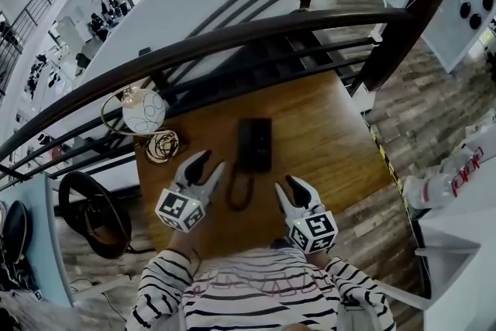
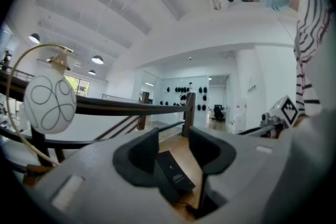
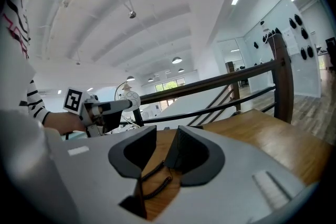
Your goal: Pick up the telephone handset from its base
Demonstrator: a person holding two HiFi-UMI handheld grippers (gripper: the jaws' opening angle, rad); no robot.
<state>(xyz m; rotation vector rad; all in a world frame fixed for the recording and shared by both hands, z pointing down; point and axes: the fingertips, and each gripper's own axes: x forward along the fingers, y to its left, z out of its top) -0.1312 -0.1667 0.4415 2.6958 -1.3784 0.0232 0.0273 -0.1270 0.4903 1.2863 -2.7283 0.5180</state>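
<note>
Both grippers level over the table, flanking the phone; nothing gripped.

The left gripper (image 1: 211,160) (image 2: 173,136) points forward and slightly inward, jaws spread, and the black rectangular telephone handset (image 1: 254,143) (image 2: 176,176) shows beyond the gap, untouched, lying on its base mid-table. The right gripper (image 1: 285,184) (image 3: 167,136) is angled a little downward, jaws parted with a narrower gap and empty; the black coiled cord (image 1: 236,194) (image 3: 155,178) lies on the brown wooden table (image 1: 333,143) between the two grippers. A white globe lamp with a brass hoop (image 1: 143,110) stands at the table's left edge, near the left gripper. A dark wooden railing (image 1: 256,35) runs behind the table.
</note>
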